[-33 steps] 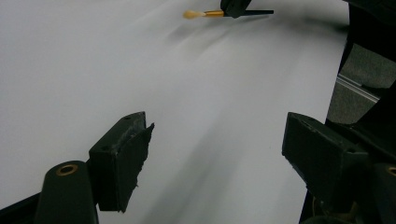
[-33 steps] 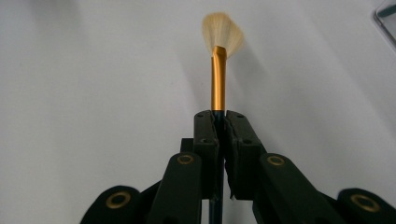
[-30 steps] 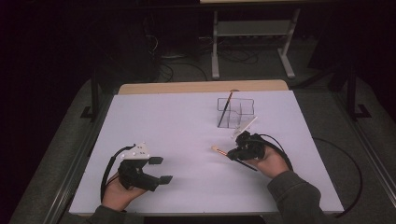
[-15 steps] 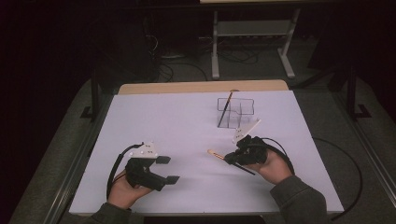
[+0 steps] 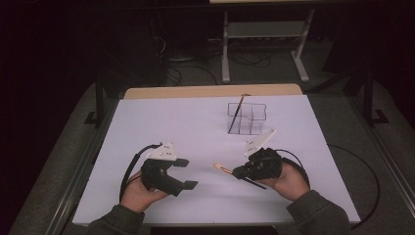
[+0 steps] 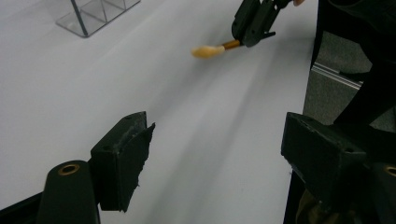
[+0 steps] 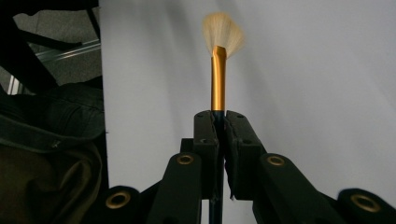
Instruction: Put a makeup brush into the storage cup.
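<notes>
While we hold the right gripper (image 5: pixel 238 172) low and right of centre in the high view, its jaws are pressed together on a brush (image 5: pixel 226 169), clamped just behind the gold collar. In the right gripper view the brush (image 7: pixel 218 70) rises straight up the middle of the frame from between the two black pads, its pale fanned bristles near the top edge, over the white table (image 7: pixel 317 70). From above, the bristle end points toward the centre of the picture and the dark handle trails back toward the lower right, under our hand.

Our left gripper (image 5: pixel 185 173) sits in the lower left of the high view with its jaws wide apart and nothing between them. A clear holder (image 5: pixel 254 125) stands in the upper middle of that view, well apart from both grippers, with a second brush (image 5: pixel 235 115) leaning in it.
</notes>
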